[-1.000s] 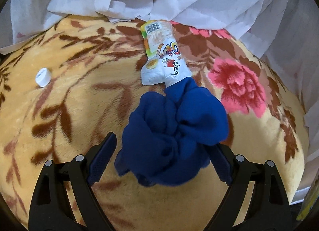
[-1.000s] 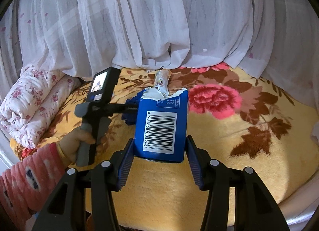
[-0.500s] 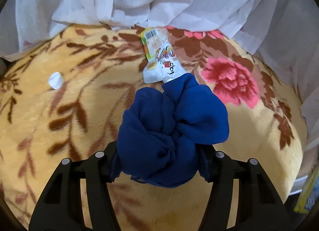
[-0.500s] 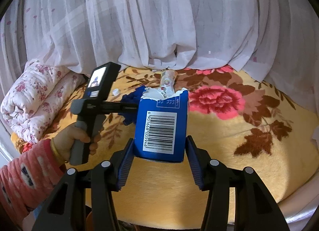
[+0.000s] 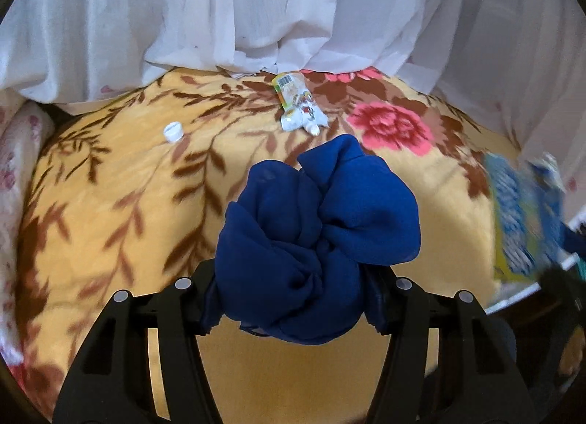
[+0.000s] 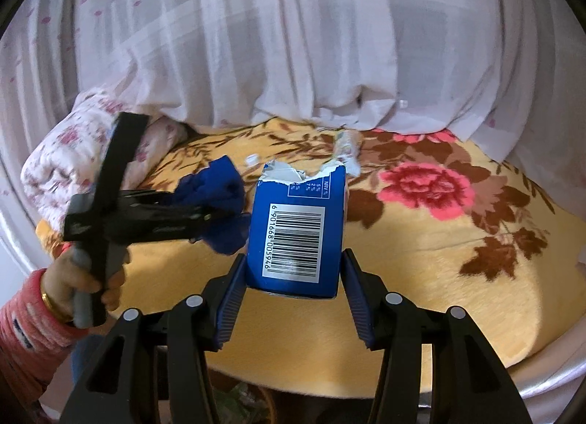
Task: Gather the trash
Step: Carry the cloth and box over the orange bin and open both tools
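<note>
My left gripper (image 5: 289, 301) is shut on a crumpled dark blue cloth (image 5: 315, 237) and holds it above the flowered yellow blanket (image 5: 121, 182); the cloth also shows in the right wrist view (image 6: 216, 191). My right gripper (image 6: 293, 299) is shut on a torn blue carton (image 6: 296, 233) with a barcode, held upright above the blanket. The carton appears blurred at the right of the left wrist view (image 5: 523, 219). A white and orange snack pouch (image 5: 298, 107) and a white bottle cap (image 5: 173, 131) lie on the blanket further back.
White curtains (image 6: 278, 43) hang behind the bed. A rolled pink-flowered quilt (image 6: 69, 164) lies at the left. The bed's front edge (image 6: 542, 383) curves along the lower right. The person's hand in a red sleeve (image 6: 55, 299) holds the left gripper.
My left gripper closed on the blue cloth, lifted it and drew back from the pouch. The right gripper kept hold of the carton and shifted slightly.
</note>
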`<state>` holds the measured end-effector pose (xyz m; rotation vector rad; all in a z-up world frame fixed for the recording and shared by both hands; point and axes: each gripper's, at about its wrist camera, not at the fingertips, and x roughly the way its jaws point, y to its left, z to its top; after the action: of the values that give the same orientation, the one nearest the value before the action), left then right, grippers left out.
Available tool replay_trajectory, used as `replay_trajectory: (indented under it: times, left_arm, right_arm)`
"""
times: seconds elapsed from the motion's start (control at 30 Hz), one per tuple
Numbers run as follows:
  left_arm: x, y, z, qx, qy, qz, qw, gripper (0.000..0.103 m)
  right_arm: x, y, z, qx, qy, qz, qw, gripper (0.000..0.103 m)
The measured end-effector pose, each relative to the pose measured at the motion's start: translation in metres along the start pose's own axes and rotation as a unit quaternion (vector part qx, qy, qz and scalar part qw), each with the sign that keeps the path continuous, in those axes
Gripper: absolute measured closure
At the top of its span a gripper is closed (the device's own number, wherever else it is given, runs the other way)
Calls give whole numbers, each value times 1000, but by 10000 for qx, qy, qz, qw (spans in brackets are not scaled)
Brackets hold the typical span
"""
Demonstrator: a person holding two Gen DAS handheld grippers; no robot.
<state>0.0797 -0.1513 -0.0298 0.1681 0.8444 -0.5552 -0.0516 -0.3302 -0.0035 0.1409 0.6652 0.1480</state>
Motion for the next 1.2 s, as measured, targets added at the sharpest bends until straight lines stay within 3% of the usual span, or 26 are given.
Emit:
replay_trajectory:
  times: [0.23,0.53,0.83,1.2]
  left_arm:
    - [-52,3,-77,-7,97,-127,9999,45]
    - [-73,6,-179,-187,814,-275,9961,45]
    - [-32,14,-256,-700,1858,-245,9798,45]
    - [21,19,-292,-1103,2679,-310,9566,45]
  right_arm:
    - [-6,43,-30,-326,330,375,9982,52]
    - [4,97,-92,-885,1147,969,9847,52]
    - [45,126,-156,-1177,2264,1326,9577,52]
    - [98,120,-206,-816,3249,1366,9323,52]
